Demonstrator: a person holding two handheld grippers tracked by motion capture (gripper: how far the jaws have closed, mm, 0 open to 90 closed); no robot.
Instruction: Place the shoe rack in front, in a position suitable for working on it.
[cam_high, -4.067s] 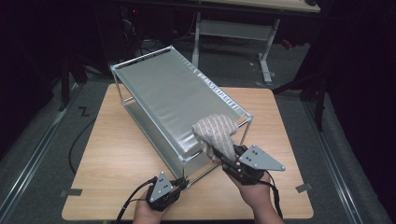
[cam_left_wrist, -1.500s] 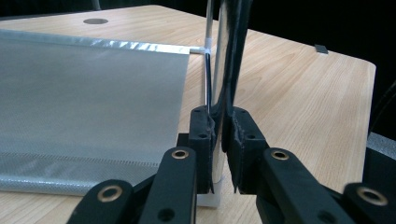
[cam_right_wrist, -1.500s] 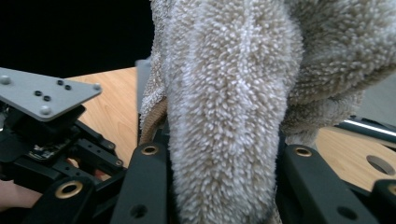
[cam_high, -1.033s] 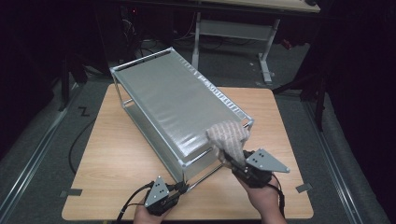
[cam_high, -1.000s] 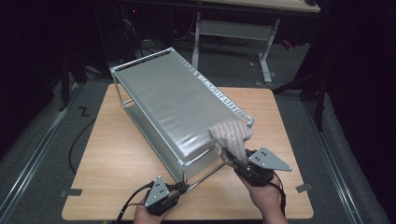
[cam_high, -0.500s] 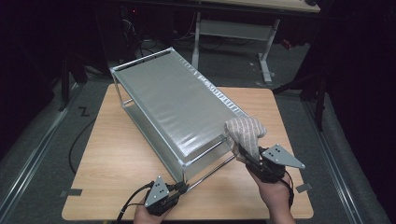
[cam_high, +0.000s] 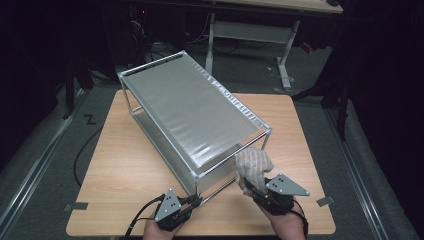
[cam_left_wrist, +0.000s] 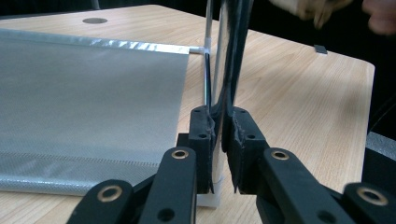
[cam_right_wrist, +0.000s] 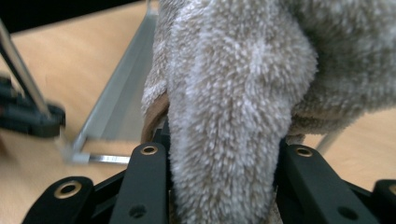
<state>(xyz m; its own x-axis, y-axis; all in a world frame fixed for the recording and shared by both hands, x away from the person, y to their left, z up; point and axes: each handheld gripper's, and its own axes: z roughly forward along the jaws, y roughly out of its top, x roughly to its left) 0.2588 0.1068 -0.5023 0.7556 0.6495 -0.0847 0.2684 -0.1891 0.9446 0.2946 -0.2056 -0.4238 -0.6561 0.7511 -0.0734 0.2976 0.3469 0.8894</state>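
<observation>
A silver metal rack (cam_high: 195, 117) with mesh shelves stands askew on the wooden table (cam_high: 125, 165). My left gripper (cam_high: 192, 202) is at its near corner, shut on the upright corner post (cam_left_wrist: 208, 70); the left gripper view shows the left gripper (cam_left_wrist: 218, 135) with its jaws pressed on that post, beside the lower shelf (cam_left_wrist: 88, 93). My right gripper (cam_high: 252, 187) is shut on a beige fluffy cloth (cam_high: 253, 165), which hangs beside the rack's near right end. In the right gripper view the cloth (cam_right_wrist: 233, 93) bulges out of the right gripper (cam_right_wrist: 219, 158).
Bare tabletop lies left of the rack and at the far right corner (cam_high: 285, 115). A white desk frame (cam_high: 250, 30) stands behind the table. A black cable (cam_high: 80, 150) runs off the left edge. Tape marks (cam_high: 325, 201) lie on the floor.
My right gripper has carried the cloth rightward and down, off the rack's top near corner to beside its near right end. The left gripper has kept still on the post.
</observation>
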